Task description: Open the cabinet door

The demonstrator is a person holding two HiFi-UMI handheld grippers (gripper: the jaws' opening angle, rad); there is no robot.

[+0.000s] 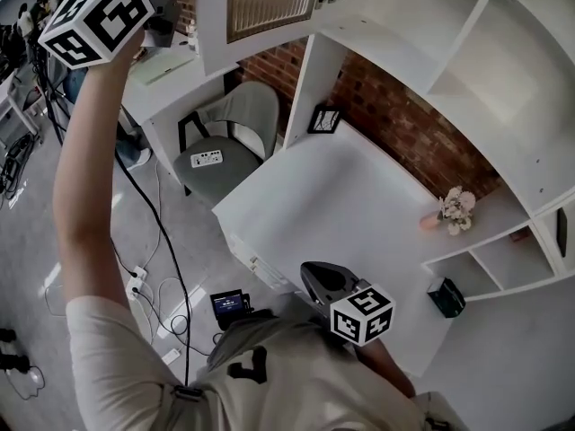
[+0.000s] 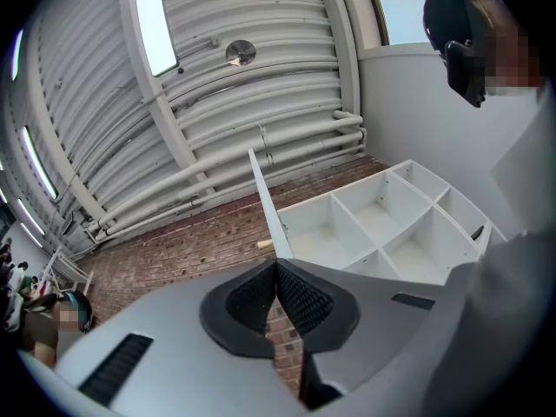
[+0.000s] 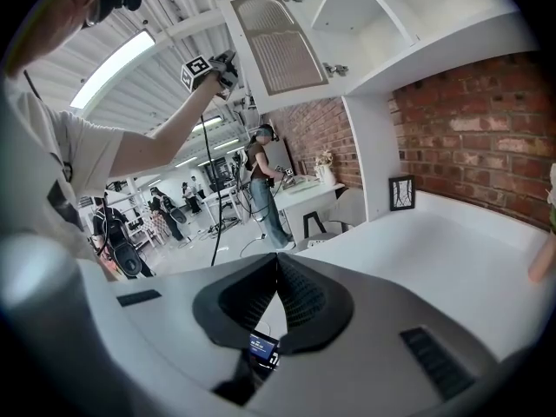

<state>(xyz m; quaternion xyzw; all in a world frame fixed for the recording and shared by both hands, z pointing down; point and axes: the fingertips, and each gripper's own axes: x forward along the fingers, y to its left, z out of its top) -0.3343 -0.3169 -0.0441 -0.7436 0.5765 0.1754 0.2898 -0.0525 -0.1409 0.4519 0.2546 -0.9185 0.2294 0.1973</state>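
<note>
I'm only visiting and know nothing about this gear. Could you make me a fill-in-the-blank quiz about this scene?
The cabinet door overhead stands ____.
The wall behind the white desk is made of ____.
The left tool, raised high, and the right tool, low over the desk, both hold ____.
Missing words: open; brick; nothing.

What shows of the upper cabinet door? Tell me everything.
The cabinet door is a white frame around a pale ribbed panel and looks like painted wood. It stands swung open from the upper cabinet, hung on a metal hinge at its inner edge. The left gripper, shut, is raised beside its free edge; contact cannot be told.
</note>
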